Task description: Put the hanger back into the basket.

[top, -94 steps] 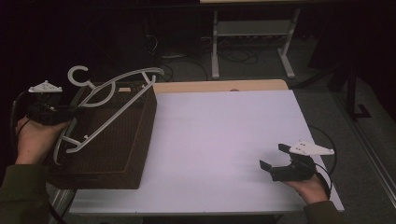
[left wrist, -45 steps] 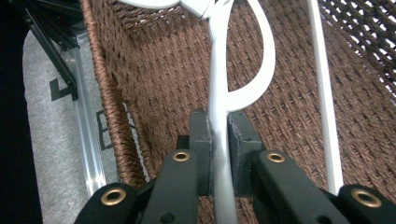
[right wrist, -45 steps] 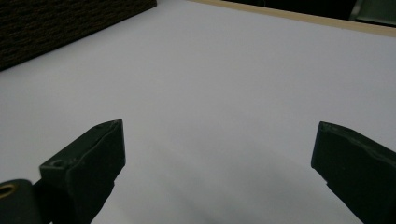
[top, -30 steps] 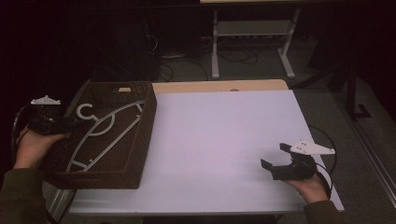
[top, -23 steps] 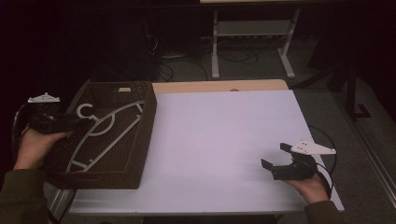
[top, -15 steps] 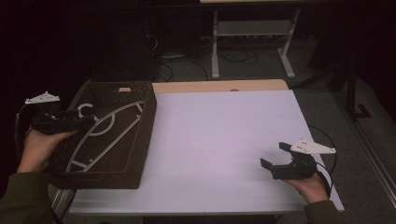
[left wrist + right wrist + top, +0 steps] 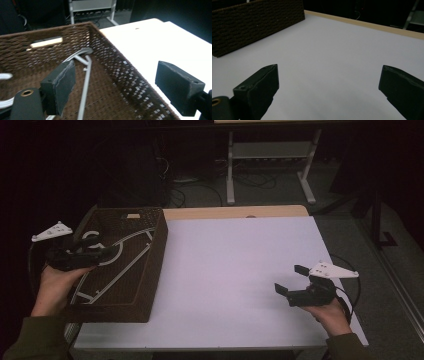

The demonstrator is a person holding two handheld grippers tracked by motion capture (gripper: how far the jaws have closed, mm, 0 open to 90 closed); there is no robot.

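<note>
Just ahead of the left tool (image 7: 97,254), down inside the dark brown woven wicker basket (image 7: 154,265), lies the white plastic clothes hanger (image 7: 116,262). It rests flat on the basket floor, hook end nearest the tool, the long arms running away toward the person's side. The left tool's jaws have just been opening and now stand wide apart with nothing between them; from the left gripper view the hanger's pale grey bar (image 7: 85,82) lies below and beyond the near pad, not touched by it, and the far jaw hangs out past the basket's wall over the white counter (image 7: 240,270).

Well off to the other side, the right tool (image 7: 292,282) hovers low over the bare counter, jaws equally wide and empty, the basket's side wall (image 7: 257,22) far ahead of it.

To my eye the hanger will be a light thing, thin and fairly stiff, though long enough to swing and flex if taken at one end. Its smooth plastic looks slippery, so narrow pads would want to close squarely across a bar, not on the curve of the hook. I would judge the best hold to be near the neck, where the arms meet below the hook, since it balances there. The basket's woven walls could snag the hook or an arm end on the way out, so a lift should be steep and slow.
</note>
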